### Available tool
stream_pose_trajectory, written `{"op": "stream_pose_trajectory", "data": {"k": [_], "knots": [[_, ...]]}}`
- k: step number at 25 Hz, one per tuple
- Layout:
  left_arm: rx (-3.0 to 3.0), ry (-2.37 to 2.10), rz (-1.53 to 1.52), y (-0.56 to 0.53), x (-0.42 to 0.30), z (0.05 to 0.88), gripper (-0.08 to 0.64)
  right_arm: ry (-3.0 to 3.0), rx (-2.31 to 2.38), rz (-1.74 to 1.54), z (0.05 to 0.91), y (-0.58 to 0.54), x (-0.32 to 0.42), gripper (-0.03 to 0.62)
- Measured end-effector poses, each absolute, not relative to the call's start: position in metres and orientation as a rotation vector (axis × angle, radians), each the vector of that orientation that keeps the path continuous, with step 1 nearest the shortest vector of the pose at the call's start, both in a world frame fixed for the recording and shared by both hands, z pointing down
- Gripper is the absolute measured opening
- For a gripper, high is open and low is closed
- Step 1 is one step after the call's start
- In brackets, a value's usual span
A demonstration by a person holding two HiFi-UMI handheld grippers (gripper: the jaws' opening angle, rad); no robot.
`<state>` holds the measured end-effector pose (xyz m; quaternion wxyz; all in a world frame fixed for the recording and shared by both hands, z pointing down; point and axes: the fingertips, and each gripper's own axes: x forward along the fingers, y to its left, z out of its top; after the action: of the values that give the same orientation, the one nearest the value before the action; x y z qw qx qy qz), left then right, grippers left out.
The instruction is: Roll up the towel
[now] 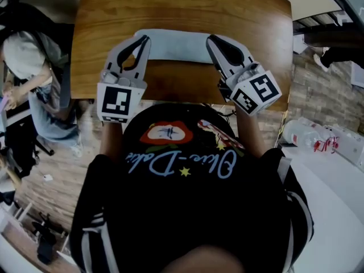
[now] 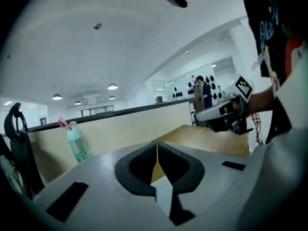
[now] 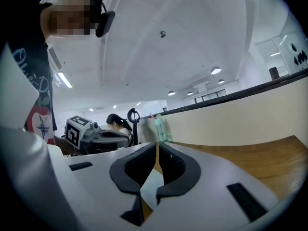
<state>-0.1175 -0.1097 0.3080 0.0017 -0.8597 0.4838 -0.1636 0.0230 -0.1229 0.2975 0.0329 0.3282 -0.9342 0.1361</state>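
A pale grey towel [image 1: 176,44] lies as a narrow strip across the wooden table [image 1: 187,7]. My left gripper [image 1: 147,37] hangs over the strip's left end and my right gripper [image 1: 209,37] over its right end, both held above the table. In the left gripper view the jaws [image 2: 157,142] meet at the tips with only wood showing through the slit. A pale patch of towel [image 2: 163,196] shows below them. The right gripper [image 3: 157,144] looks the same, shut, with the towel [image 3: 151,184] beneath. No cloth shows between either pair of tips.
A green water bottle [image 2: 77,141] stands at the table's far edge. A low wall [image 3: 240,114] runs behind the table. A seated person [image 1: 34,78] is left of it. Plastic bottles [image 1: 310,136] lie on a white surface at the right.
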Motion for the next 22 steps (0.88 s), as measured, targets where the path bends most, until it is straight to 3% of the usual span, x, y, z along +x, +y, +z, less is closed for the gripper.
{"op": "stream_pose_trajectory", "data": {"k": [22], "knots": [[-2.659, 1.422, -0.622, -0.094, -0.12, 0.315, 0.012, -2.826, 0.923, 0.448, 0.311, -0.11, 0.008, 0.006]]}}
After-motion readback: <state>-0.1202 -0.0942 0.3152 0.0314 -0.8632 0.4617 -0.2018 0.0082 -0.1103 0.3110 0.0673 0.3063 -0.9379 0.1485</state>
